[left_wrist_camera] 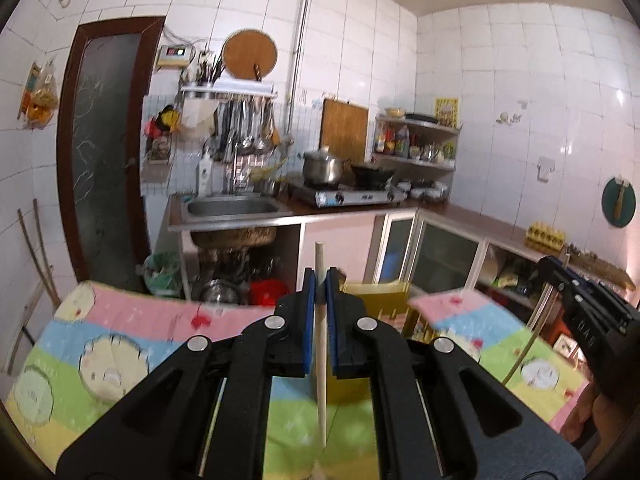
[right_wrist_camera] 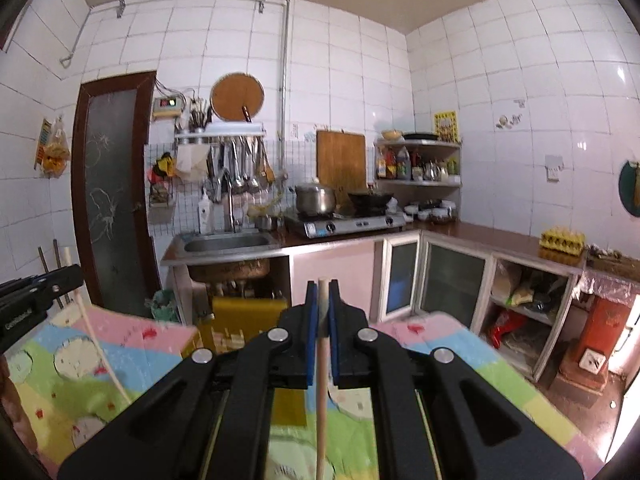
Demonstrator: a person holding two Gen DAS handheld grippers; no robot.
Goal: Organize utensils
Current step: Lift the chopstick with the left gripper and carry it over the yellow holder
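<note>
Upright, chopstick [left_wrist_camera: 320,320] between left tongs [left_wrist_camera: 320,280]

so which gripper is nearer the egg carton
Right. The right gripper is on the same side as the egg carton; the left gripper is farther left, toward the door.

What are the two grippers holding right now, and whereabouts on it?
Each holds one wooden chopstick near its upper end: left gripper on left chopstick, right gripper on right chopstick.

Both wrist cameras are looking level along their fingers, sitting just above the table [left_wrist_camera: 100,340] and facing the far sink [right_wrist_camera: 226,243] counter, which both views are sharing
</note>
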